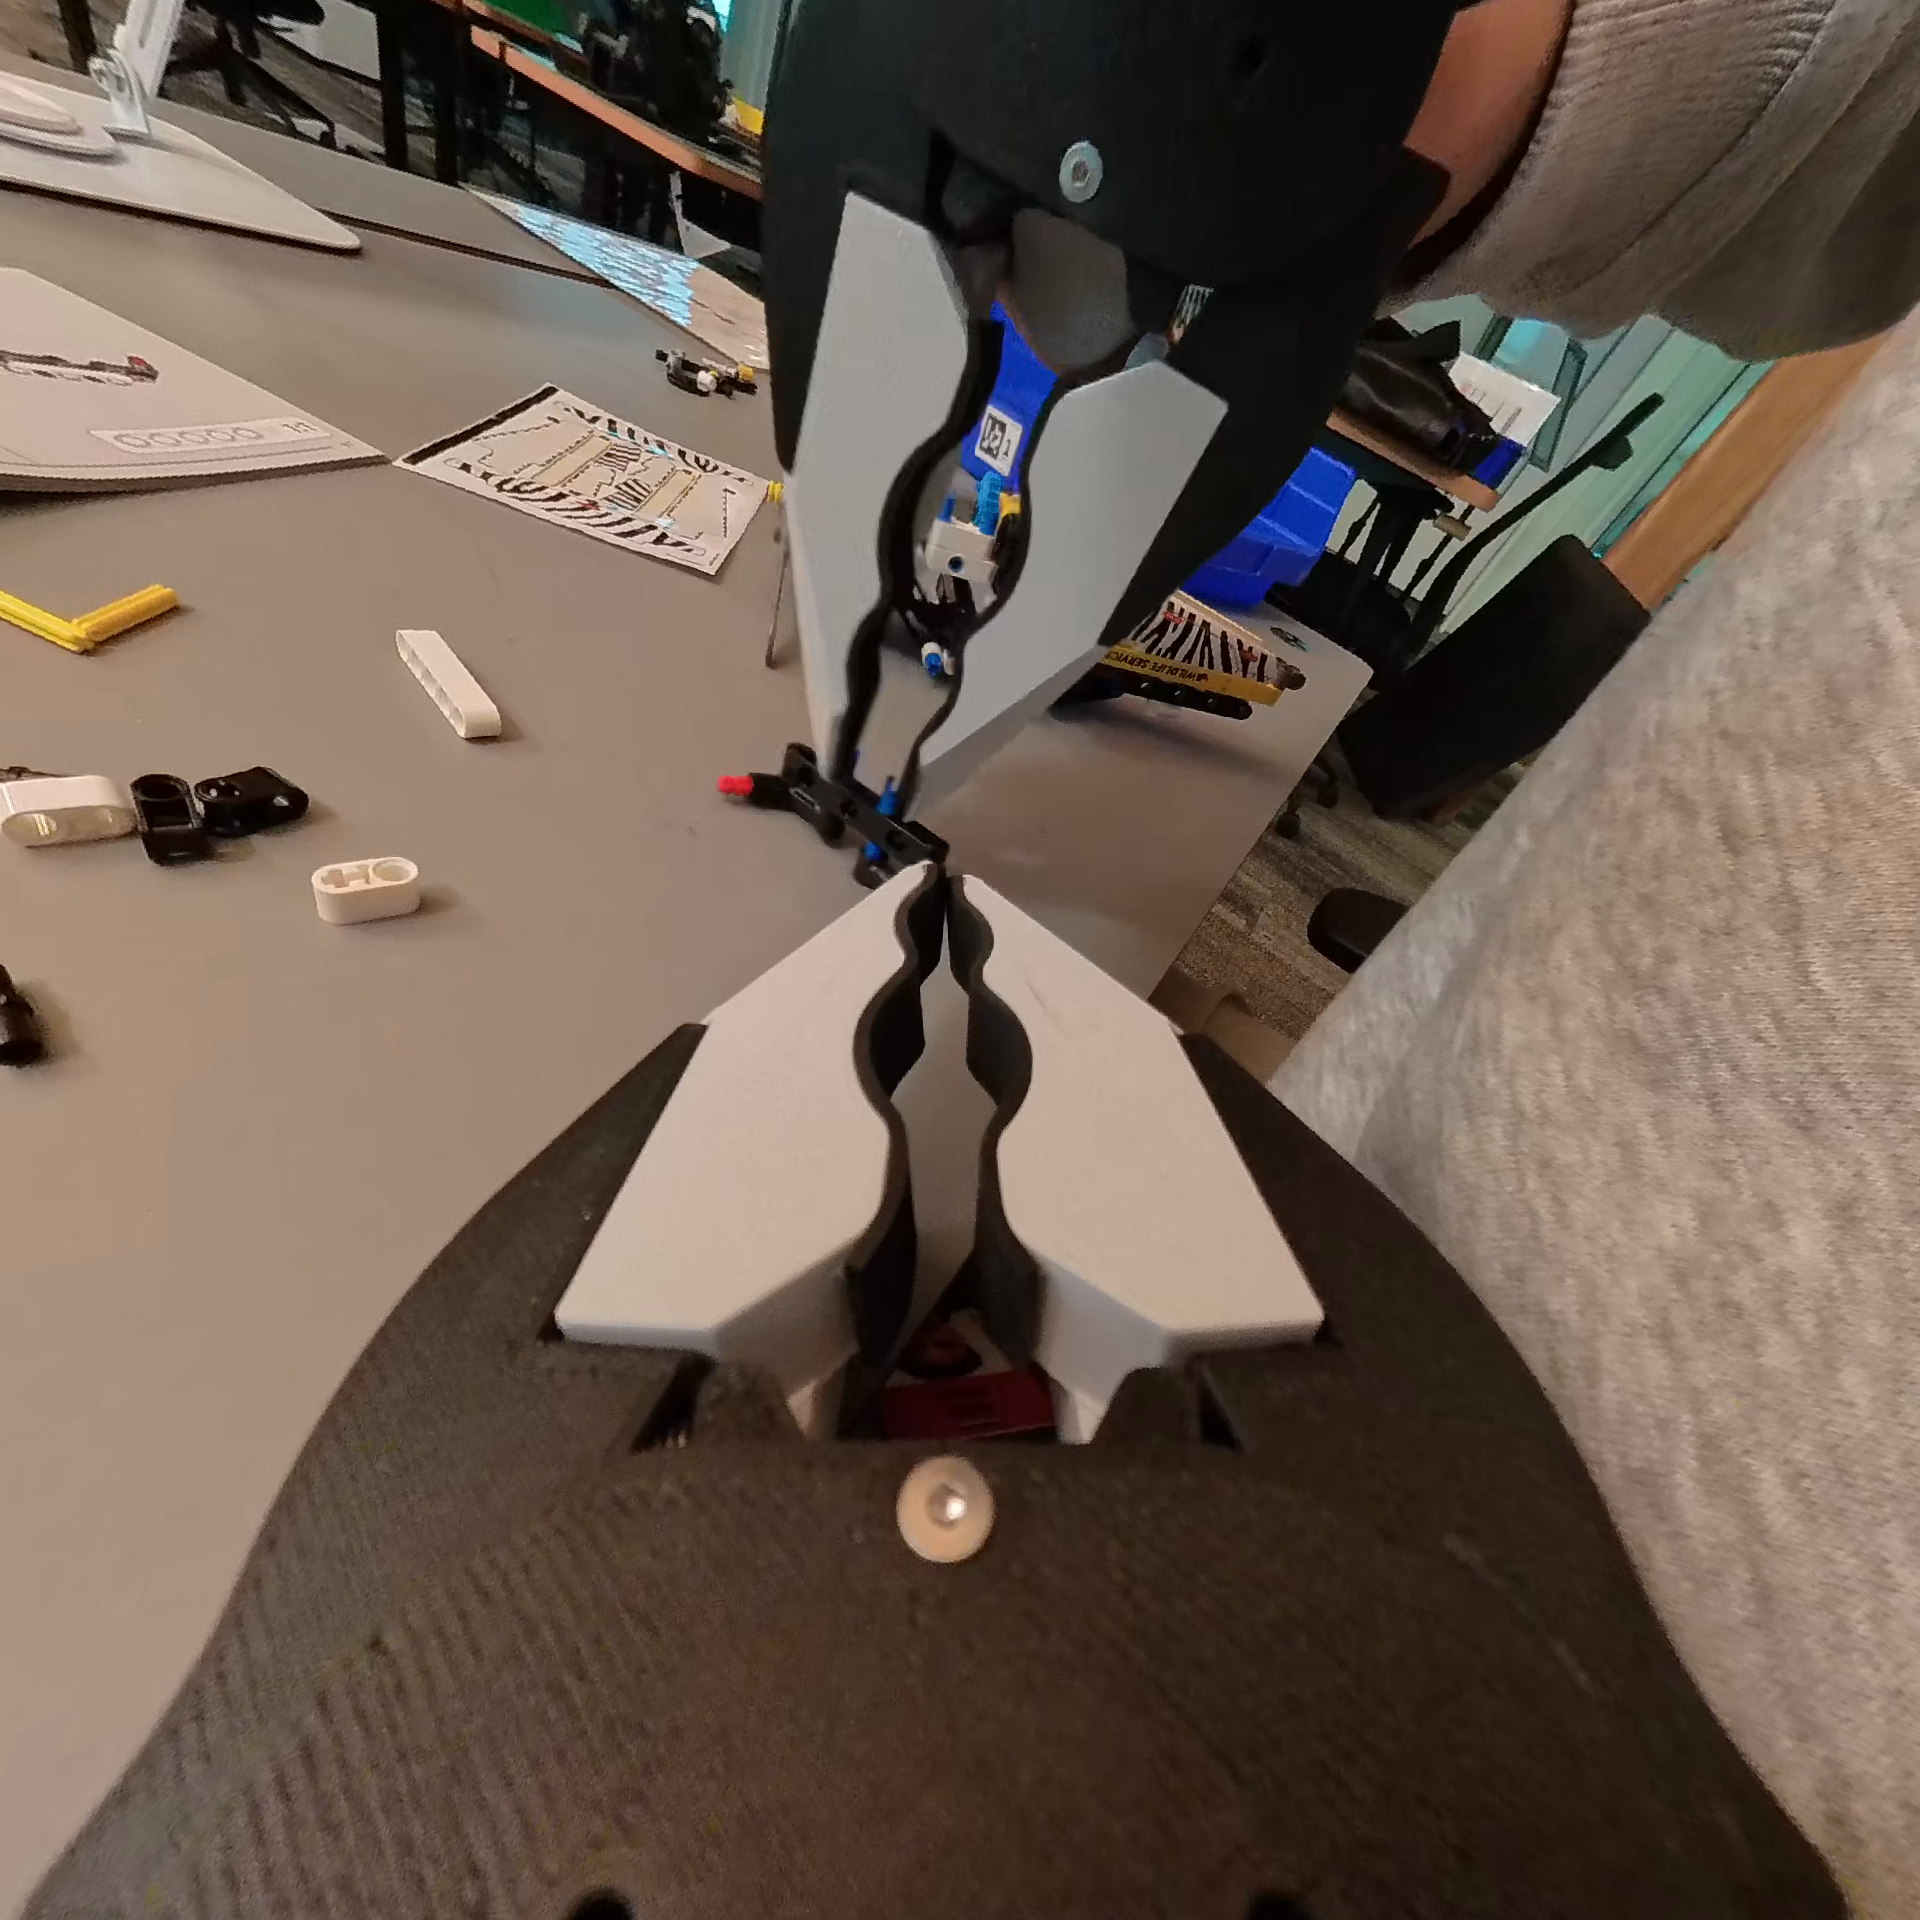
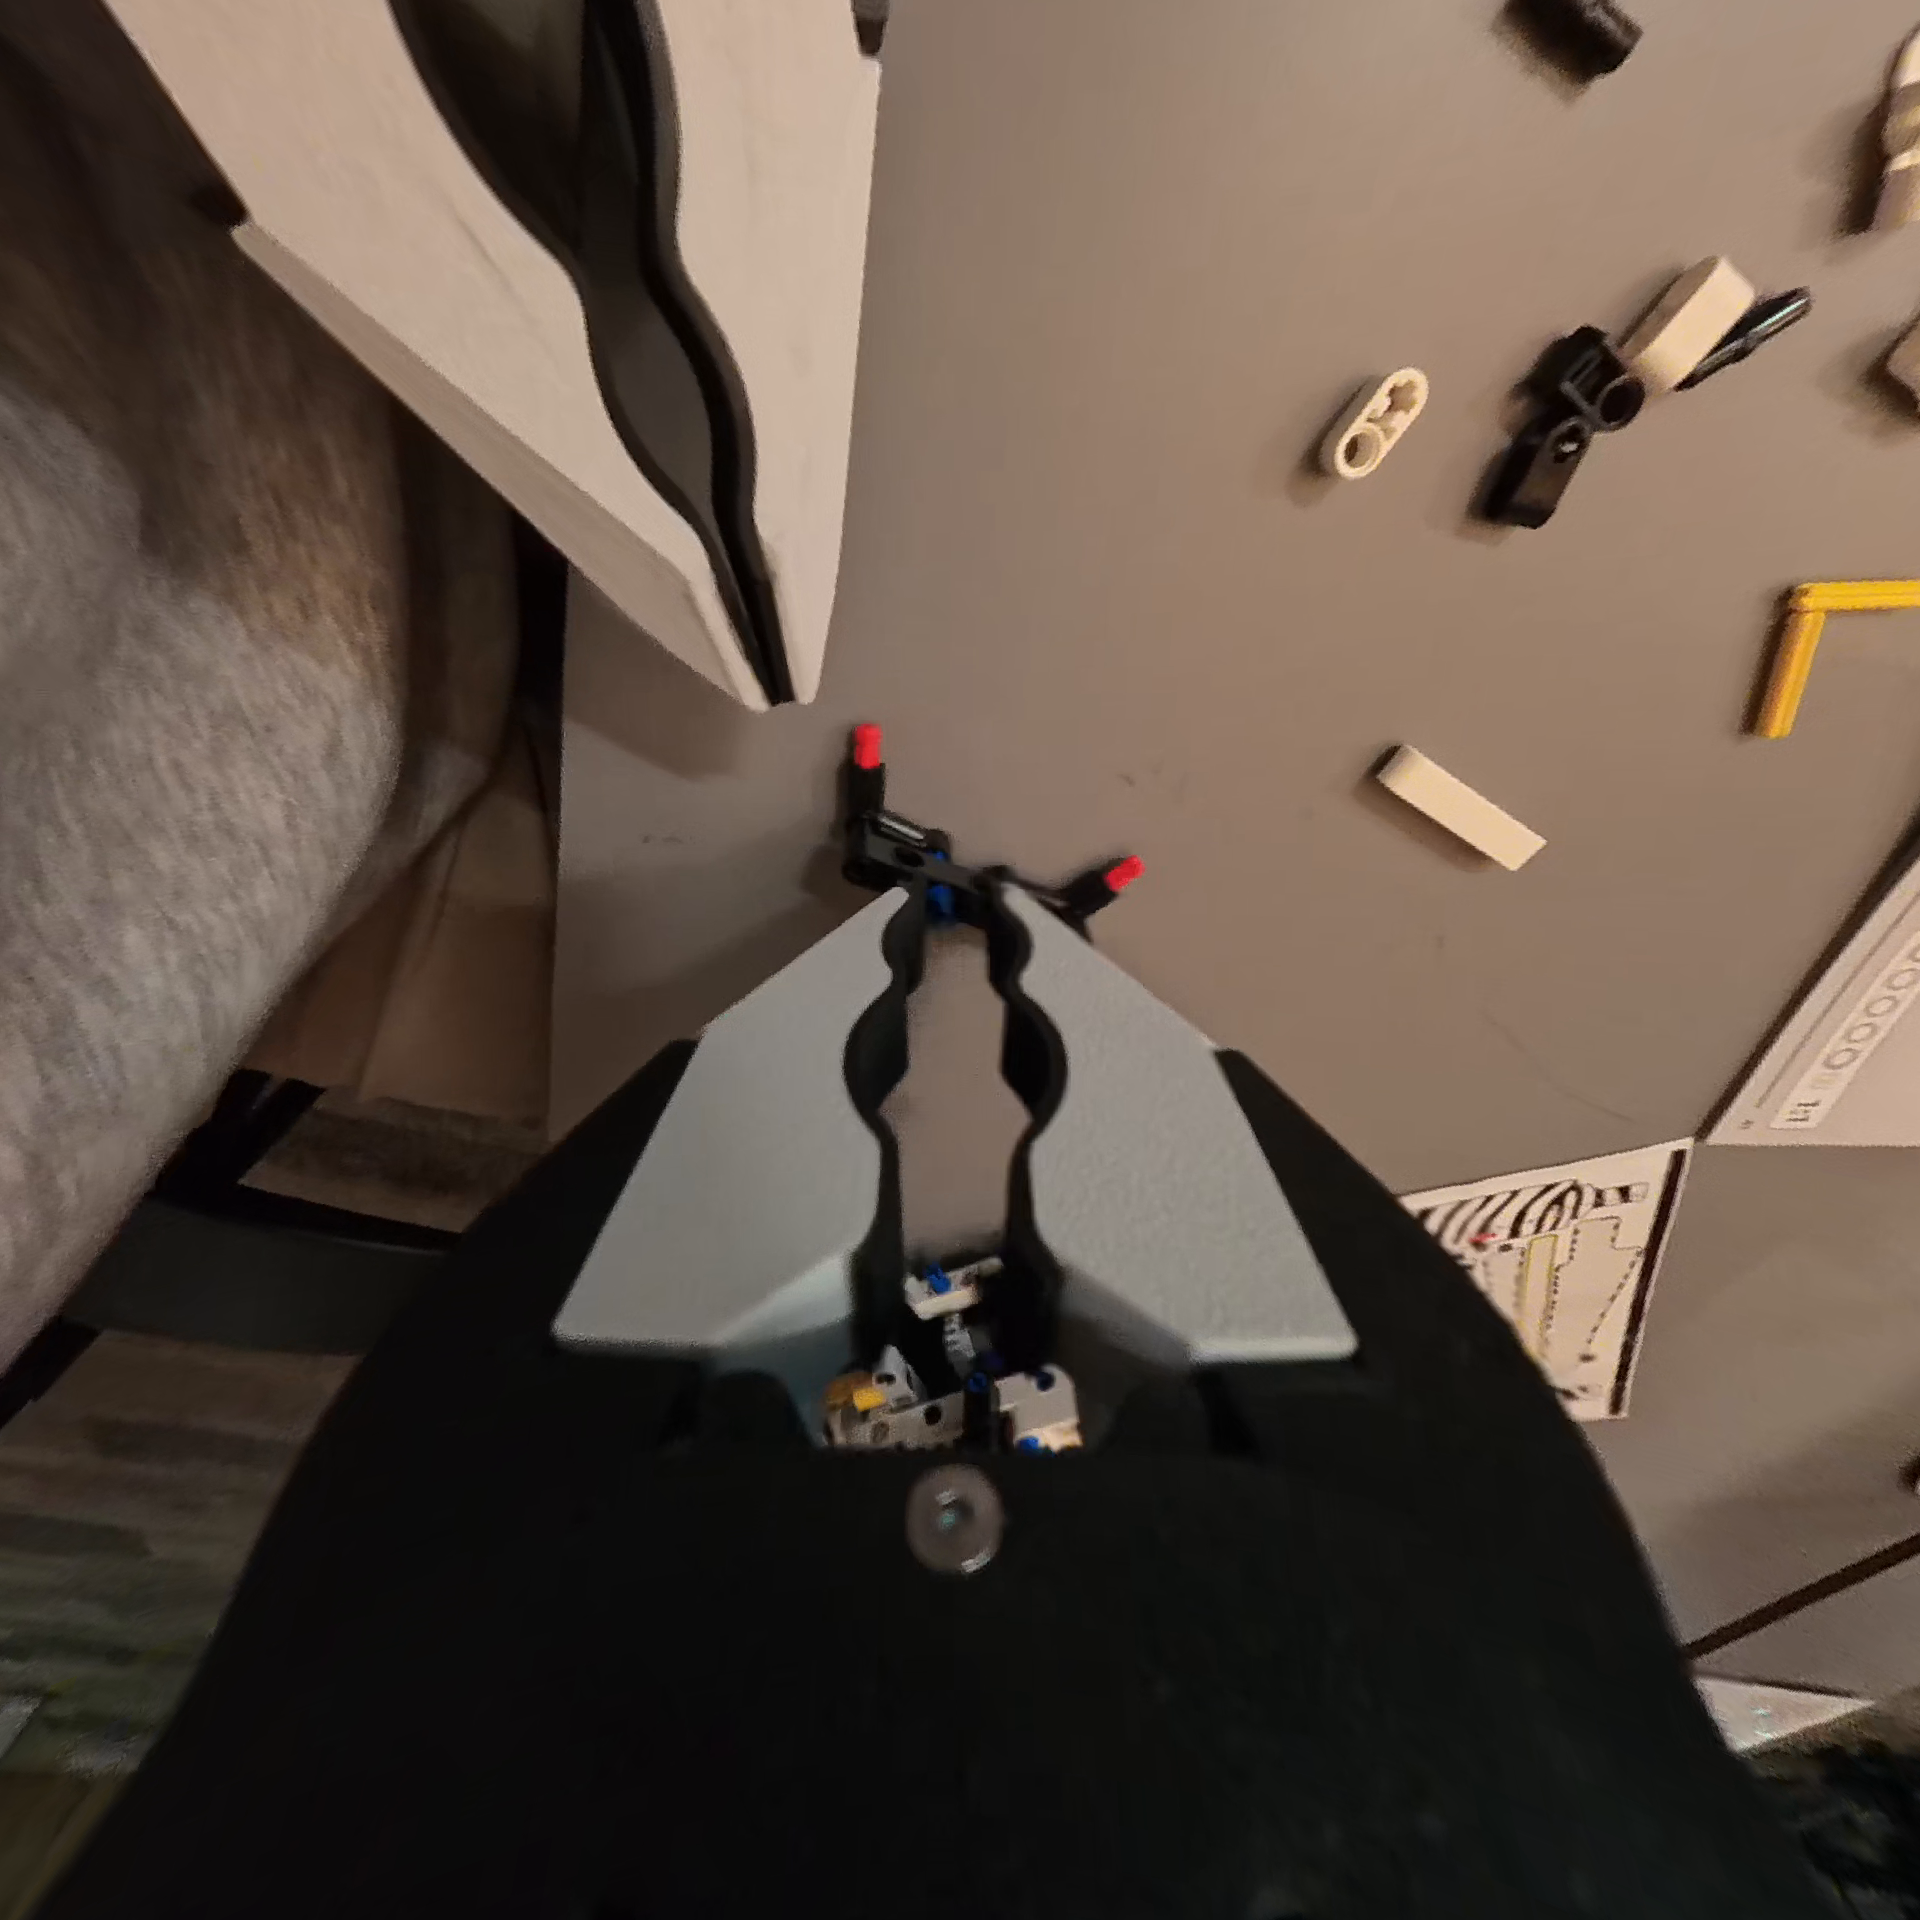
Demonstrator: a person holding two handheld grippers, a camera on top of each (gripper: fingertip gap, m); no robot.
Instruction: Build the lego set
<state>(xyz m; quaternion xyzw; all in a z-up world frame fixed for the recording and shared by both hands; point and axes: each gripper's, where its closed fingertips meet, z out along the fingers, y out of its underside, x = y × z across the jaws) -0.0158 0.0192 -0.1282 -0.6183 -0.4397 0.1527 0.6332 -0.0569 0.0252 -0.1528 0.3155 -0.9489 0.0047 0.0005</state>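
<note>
A small black lego assembly [image 1: 847, 805] with blue pins and red-tipped ends hangs just above the grey table [image 1: 312, 1091]. My right gripper [image 1: 878, 774] comes down from above and is shut on its middle. In the right wrist view the gripper [image 2: 951, 899] clamps the same assembly [image 2: 894, 836]. My left gripper [image 1: 943, 883] is shut, with its tips right at the assembly's near end; I cannot tell whether they touch. In the right wrist view it [image 2: 777, 696] sits a little apart from one red tip.
Loose parts lie to the left: a white beam [image 1: 447, 684], a yellow L piece [image 1: 88, 618], a short white liftarm [image 1: 366, 889], black connectors [image 1: 218, 810]. A sticker sheet [image 1: 592, 478] and instruction booklet [image 1: 156, 416] lie behind. A partly built model [image 1: 966, 540] stands beyond. The table edge [image 1: 1247, 831] and a grey sleeve [image 1: 1662, 987] are on the right. One gripper's finger ends stand about 5 centimeters off the other's.
</note>
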